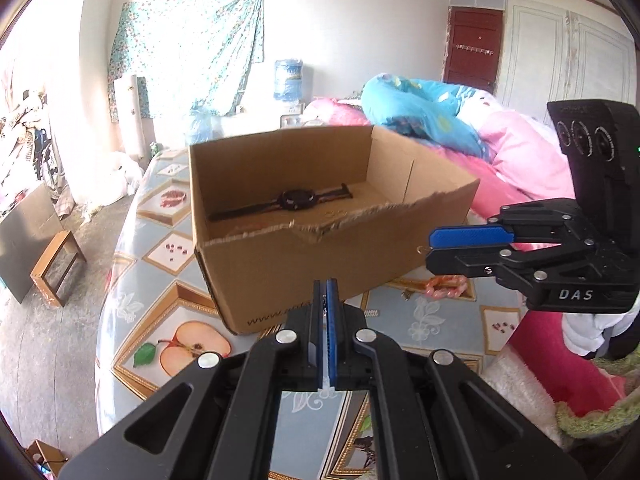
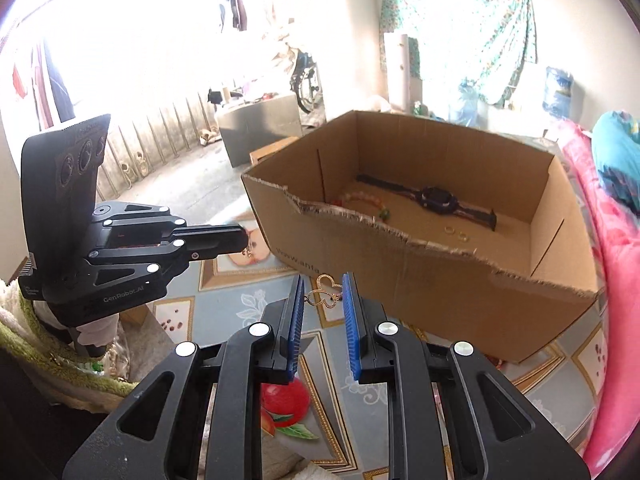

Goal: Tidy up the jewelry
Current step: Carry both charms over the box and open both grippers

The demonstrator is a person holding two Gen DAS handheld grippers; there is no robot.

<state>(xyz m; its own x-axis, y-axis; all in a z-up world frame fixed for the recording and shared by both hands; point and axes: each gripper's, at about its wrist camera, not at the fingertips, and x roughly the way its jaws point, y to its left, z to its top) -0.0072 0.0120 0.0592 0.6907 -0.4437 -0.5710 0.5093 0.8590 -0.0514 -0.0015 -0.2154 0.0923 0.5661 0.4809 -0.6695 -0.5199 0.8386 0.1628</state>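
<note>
A torn-rimmed cardboard box stands on the table. Inside lie a black watch, a bead bracelet and two small gold rings. My right gripper is shut on a gold butterfly-shaped pendant, held in the air before the box's near wall. My left gripper is shut, with a small gold piece hanging from its tip, left of the box. A pink bracelet lies on the table beside the box.
The table wears a fruit-print cloth. A bed with pink and blue bedding runs along the box's far side. A green-edged fluffy cloth lies near me. A person's white-gloved hand holds the right gripper. A wooden stool stands on the floor.
</note>
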